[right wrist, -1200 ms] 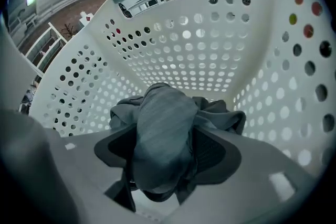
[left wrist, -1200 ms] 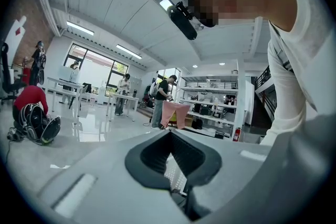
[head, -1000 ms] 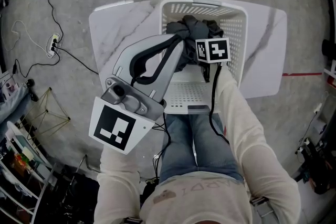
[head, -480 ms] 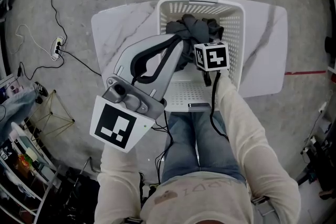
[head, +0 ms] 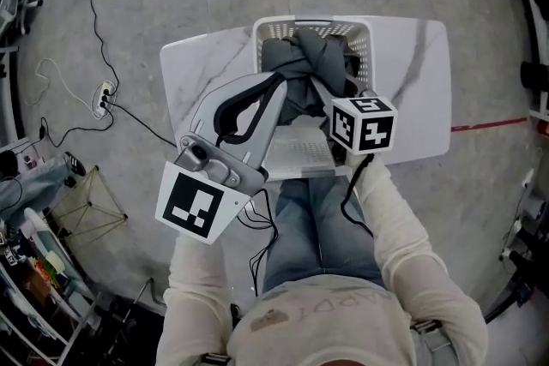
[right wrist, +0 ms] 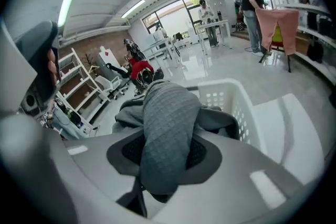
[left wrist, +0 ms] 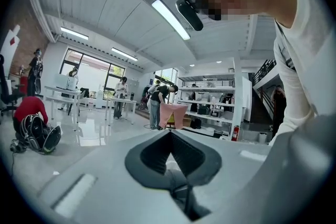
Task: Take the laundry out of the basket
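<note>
A dark grey quilted garment [head: 307,64] hangs bunched above the white laundry basket [head: 360,34], which stands on a white marble-look table [head: 416,90]. My right gripper [head: 330,99] is shut on this garment; in the right gripper view the cloth [right wrist: 165,123] drapes over the jaws of the right gripper [right wrist: 163,165] and hides their tips, with the basket [right wrist: 231,94] behind. My left gripper [head: 279,83] is held high beside the garment, jaws together. The left gripper view shows the left gripper [left wrist: 170,136] shut with nothing in it, pointing into the room.
Cables and a power strip [head: 103,94] lie on the concrete floor left of the table. A red line [head: 489,126] marks the floor at right. Racks with clutter [head: 34,270] stand at lower left. People [left wrist: 157,105] stand far off in the room.
My right gripper has risen and come nearer with the garment, pulling the cloth up out of the basket. The left gripper has barely moved.
</note>
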